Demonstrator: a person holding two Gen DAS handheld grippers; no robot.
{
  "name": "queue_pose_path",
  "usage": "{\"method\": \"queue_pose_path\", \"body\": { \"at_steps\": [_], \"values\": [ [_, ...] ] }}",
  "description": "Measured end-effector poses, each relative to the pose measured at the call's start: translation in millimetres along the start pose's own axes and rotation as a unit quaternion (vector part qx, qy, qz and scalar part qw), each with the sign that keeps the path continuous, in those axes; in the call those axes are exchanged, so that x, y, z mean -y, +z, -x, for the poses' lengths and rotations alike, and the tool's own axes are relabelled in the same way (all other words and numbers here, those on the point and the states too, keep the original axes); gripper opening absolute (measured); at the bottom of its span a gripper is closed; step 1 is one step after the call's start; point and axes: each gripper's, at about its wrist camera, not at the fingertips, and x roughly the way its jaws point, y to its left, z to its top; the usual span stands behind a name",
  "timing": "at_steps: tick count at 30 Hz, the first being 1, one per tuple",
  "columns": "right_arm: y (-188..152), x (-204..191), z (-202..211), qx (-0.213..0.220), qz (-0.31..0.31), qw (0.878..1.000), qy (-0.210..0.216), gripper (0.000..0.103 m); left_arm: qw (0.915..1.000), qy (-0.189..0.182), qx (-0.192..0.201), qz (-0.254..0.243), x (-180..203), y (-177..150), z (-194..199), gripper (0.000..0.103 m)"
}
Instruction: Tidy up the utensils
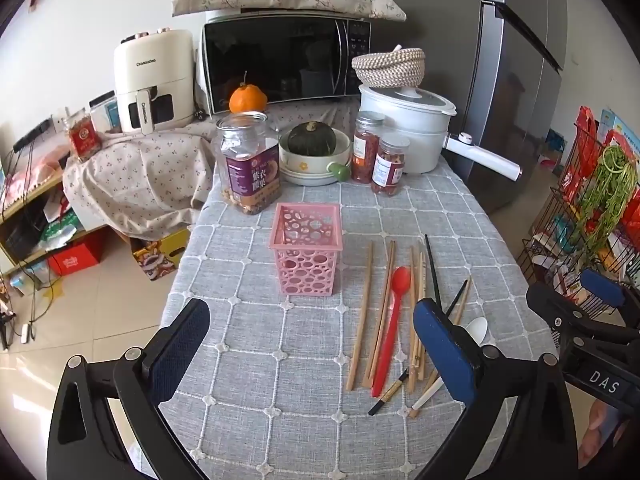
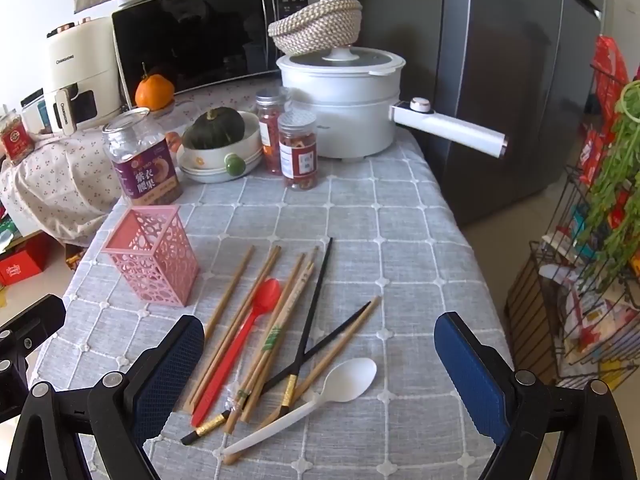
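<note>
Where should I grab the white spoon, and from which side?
Probably grip the white spoon at mid-handle, coming from above with the right gripper, jaws across the handle. It lies flat on the tablecloth, bowl up-right, and its lower handle crosses a chopstick, so the clear stretch near the bowl looks easier.

The pink holder [image 2: 154,258] stands upright and empty before me, a square perforated basket on the counter's [image 2: 400,240] grey checked cloth. To its right, close by, the utensils lie loose in a rough fan. The wooden chopsticks [image 2: 232,300] run lengthwise, some overlapping. The red spoon [image 2: 240,340] lies among them, its bowl toward the holder's far side. The black chopsticks [image 2: 312,312], gold-banded near one end, cross each other further right. The white spoon [image 2: 320,396] lies furthest from the holder, resting across the near chopstick ends.
</note>
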Motion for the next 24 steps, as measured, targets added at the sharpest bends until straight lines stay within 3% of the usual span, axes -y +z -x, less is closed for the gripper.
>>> {"method": "queue_pose_path", "body": {
  "at_steps": [24],
  "values": [
    [-0.1,-2.3,-2.0,-0.002,0.001,1.0,0.001,0.096,1.0,-0.003,-0.003,0.003,0.9,-4.0,-1.8,0.103]
  ]
}}
